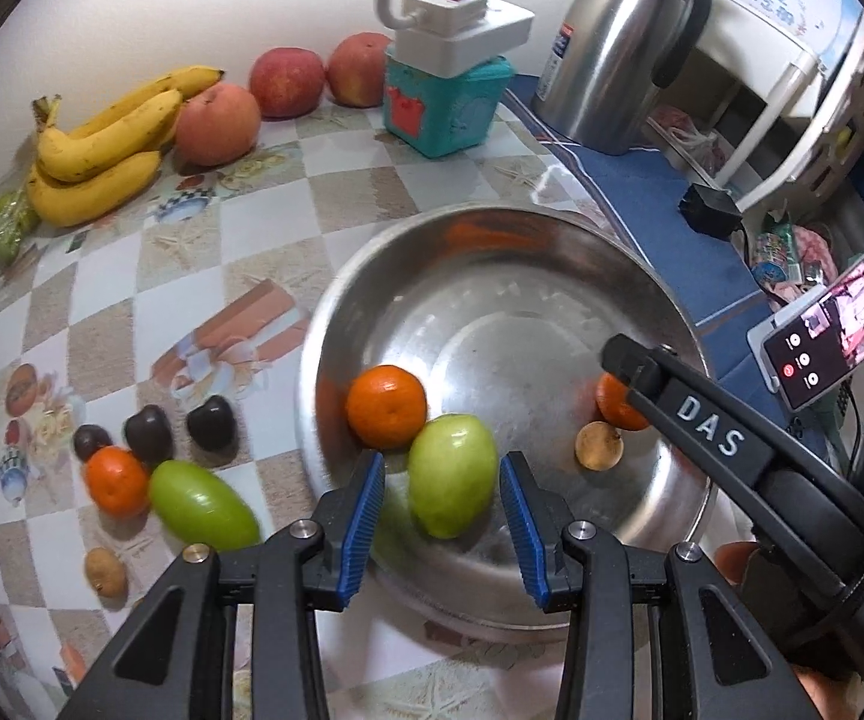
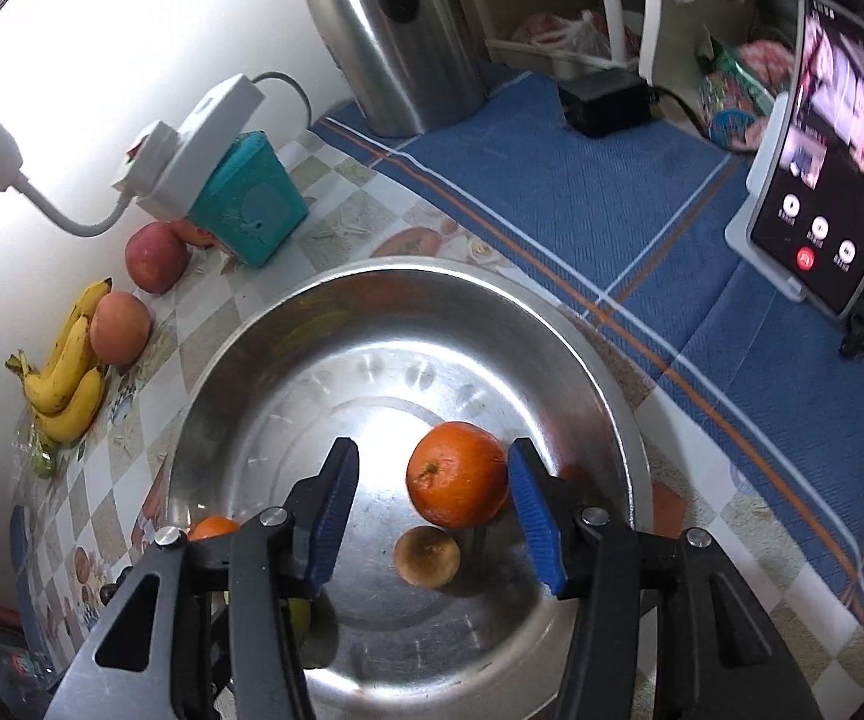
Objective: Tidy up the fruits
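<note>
Steel basin (image 1: pixel 492 276), the largest item, sits on the checked tablecloth (image 1: pixel 150 276) and takes the fruit I am sorting. Inside it I see a green fruit (image 1: pixel 451 474), an orange (image 1: pixel 386 405) touching it, a second orange (image 2: pixel 457 474) and a small brown fruit (image 2: pixel 426 555) just beside that one.

My left claw (image 1: pixel 441 516) hangs over the near rim with its blue pads either side of the green fruit. Gaps show on both sides, so I read the jaws as open and the fruit as resting in the basin, not held. My right claw (image 2: pixel 432 516) stands over the basin floor with the second orange against or very near its right pad and well clear of the left. I read it as open too, the orange lying free.

Both claws, I judge, are at the release step of a drop into the basin. Next I would lift each one clear without knocking the fruit, then go to the loose group on the cloth: another green fruit (image 1: pixel 204 507), a small orange (image 1: pixel 115 480), three dark fruits (image 1: pixel 147 431) and a brown one (image 1: pixel 105 570). The small ones call for a narrow, careful pinch.

Bananas (image 1: pixel 96 144) and apples (image 1: pixel 285 81) lie along the wall, beside a teal box (image 1: pixel 444 102).

Hard to make out: whether the right pad truly touches the orange, what the greenish bag at the left edge holds, and the basin's near rim, which is hidden behind the claw bodies.
</note>
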### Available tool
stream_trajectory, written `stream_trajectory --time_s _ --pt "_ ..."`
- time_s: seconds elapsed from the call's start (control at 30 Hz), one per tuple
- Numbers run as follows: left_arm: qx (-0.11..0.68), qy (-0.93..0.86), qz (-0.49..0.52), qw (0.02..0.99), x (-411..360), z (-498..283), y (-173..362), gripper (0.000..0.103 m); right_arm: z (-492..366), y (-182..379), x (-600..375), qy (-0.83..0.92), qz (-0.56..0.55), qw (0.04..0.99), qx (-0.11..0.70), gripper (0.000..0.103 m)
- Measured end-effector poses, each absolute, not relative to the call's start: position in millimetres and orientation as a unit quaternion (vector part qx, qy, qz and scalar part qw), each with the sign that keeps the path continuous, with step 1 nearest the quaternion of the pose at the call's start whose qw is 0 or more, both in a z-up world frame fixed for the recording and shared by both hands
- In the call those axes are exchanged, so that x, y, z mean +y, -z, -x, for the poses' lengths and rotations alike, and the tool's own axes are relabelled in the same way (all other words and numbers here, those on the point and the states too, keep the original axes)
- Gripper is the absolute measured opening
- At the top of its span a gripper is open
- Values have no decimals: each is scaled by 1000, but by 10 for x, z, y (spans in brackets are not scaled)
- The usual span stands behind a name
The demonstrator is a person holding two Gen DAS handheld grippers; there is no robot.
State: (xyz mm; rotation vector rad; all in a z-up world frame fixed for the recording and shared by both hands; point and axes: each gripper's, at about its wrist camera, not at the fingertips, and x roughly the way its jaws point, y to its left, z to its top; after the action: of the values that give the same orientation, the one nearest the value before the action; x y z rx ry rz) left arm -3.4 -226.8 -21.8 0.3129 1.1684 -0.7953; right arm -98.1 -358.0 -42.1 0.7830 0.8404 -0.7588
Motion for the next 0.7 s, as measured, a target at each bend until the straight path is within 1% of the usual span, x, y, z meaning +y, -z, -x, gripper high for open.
stream_trajectory --time_s 0.33,0.7 --pt "566 278 -102 769 -1732 -304 117 46 975 216 -3415 357 -324 773 413 55" --pt "571 219 -59 789 -1173 -574 53 46 908 99 -3062 339 -318 765 446 55"
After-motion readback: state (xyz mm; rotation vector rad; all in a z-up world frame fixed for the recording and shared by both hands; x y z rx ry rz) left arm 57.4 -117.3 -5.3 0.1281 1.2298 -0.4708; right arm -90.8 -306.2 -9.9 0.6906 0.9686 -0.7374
